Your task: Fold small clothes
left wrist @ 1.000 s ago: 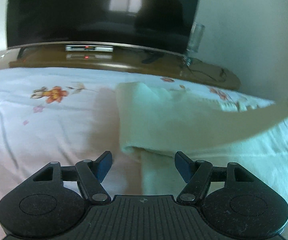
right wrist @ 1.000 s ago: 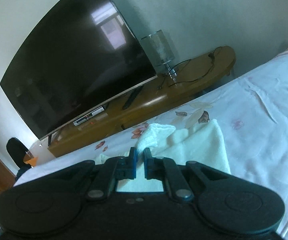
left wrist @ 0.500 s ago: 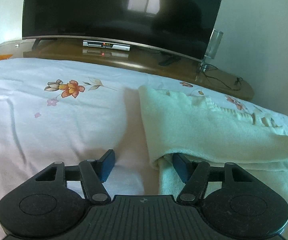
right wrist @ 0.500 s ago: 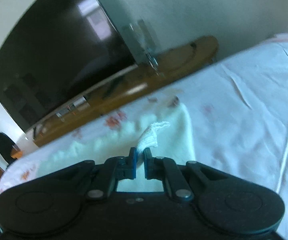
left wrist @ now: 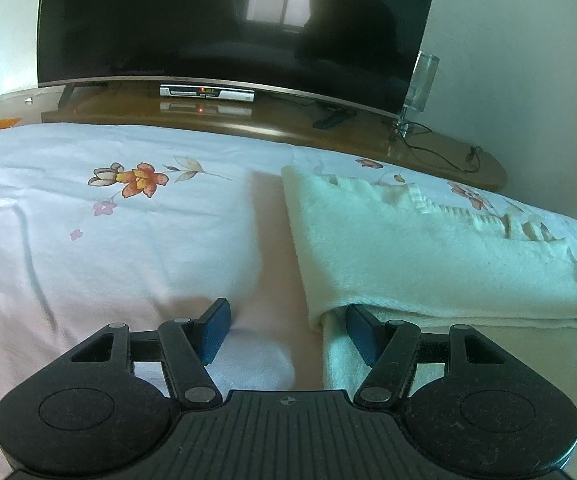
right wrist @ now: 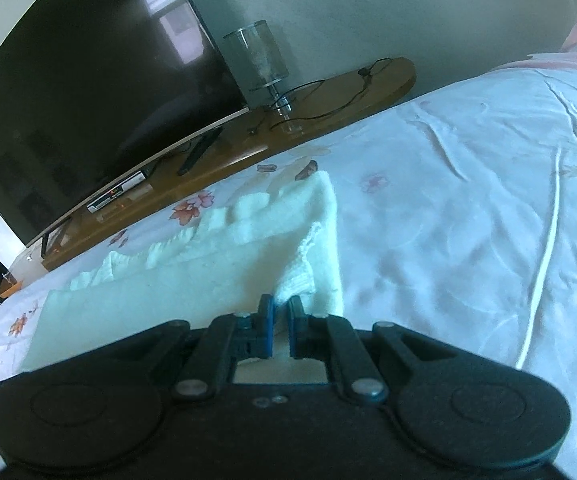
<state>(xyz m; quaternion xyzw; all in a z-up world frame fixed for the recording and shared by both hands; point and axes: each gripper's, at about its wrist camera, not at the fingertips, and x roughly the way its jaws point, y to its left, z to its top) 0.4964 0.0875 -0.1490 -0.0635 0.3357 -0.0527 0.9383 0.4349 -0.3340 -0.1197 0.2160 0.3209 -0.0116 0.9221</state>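
Note:
A pale cream knitted garment (left wrist: 428,256) lies folded over on a floral bedsheet (left wrist: 128,240). My left gripper (left wrist: 288,326) is open, low over the sheet at the garment's near left corner; its right finger (left wrist: 362,332) sits at the fold's edge. In the right wrist view the garment (right wrist: 192,280) stretches left, and my right gripper (right wrist: 281,312) is shut on its near right corner, a bunched white piece (right wrist: 300,276) rising between the fingertips.
A large dark TV (left wrist: 228,20) stands on a wooden console (left wrist: 428,148) beyond the bed, with a set-top box (left wrist: 206,92), a remote (left wrist: 332,119), a glass lamp (right wrist: 262,64) and cables. A white cord (right wrist: 544,268) lies on the sheet at right.
The right gripper has carried the garment's corner down and across, laying the lifted layer flat over the rest. The left gripper stayed open at the left corner.

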